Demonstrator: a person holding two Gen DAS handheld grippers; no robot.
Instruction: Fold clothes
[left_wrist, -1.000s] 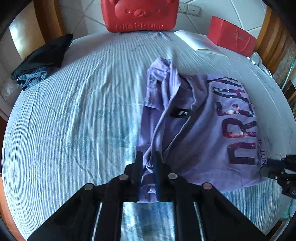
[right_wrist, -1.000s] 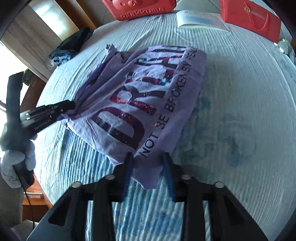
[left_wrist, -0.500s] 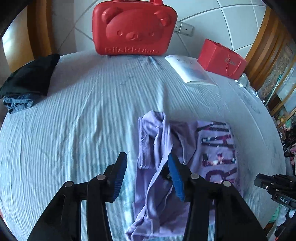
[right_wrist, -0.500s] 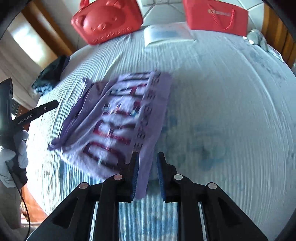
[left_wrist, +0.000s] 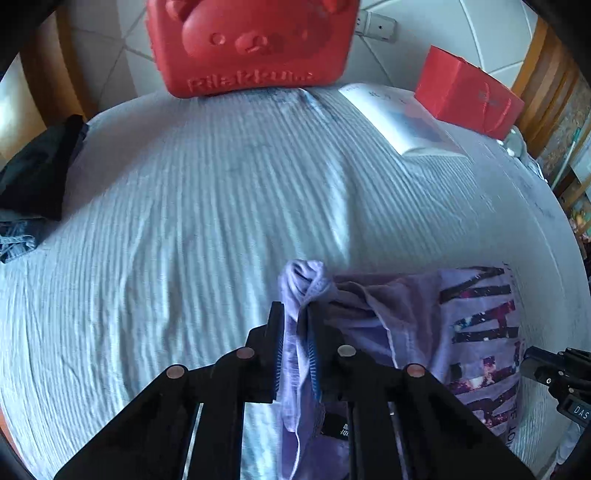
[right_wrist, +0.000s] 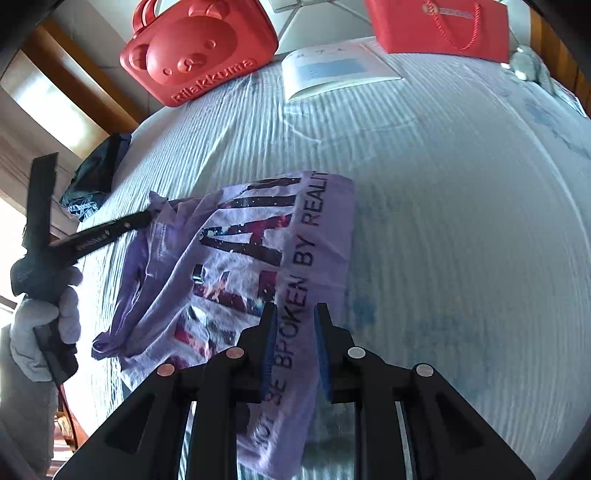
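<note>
A purple T-shirt (left_wrist: 406, 314) with dark printed lettering lies crumpled on the pale striped bed sheet (left_wrist: 184, 221). My left gripper (left_wrist: 295, 325) has a bunched fold of the shirt's left side between its blue pads, and its jaws are closing on it. In the right wrist view the left gripper (right_wrist: 144, 219) shows at the shirt's far left corner, held by a gloved hand (right_wrist: 40, 325). My right gripper (right_wrist: 293, 321) is shut on the printed right edge of the T-shirt (right_wrist: 240, 258), which hangs down between the jaws. The right gripper (left_wrist: 546, 365) also shows at the left wrist view's right border.
A red bear-shaped case (left_wrist: 251, 40) stands at the far edge of the bed, with a red gift bag (left_wrist: 465, 88) and a white booklet (left_wrist: 402, 122) to its right. Dark folded clothes (left_wrist: 33, 177) lie at the far left. Wooden frame borders the bed.
My left gripper let go of the shirt's near edge, opened, moved forward and closed on a bunched fold farther up. The right gripper shifted along the printed edge, still gripping, and rolled.
</note>
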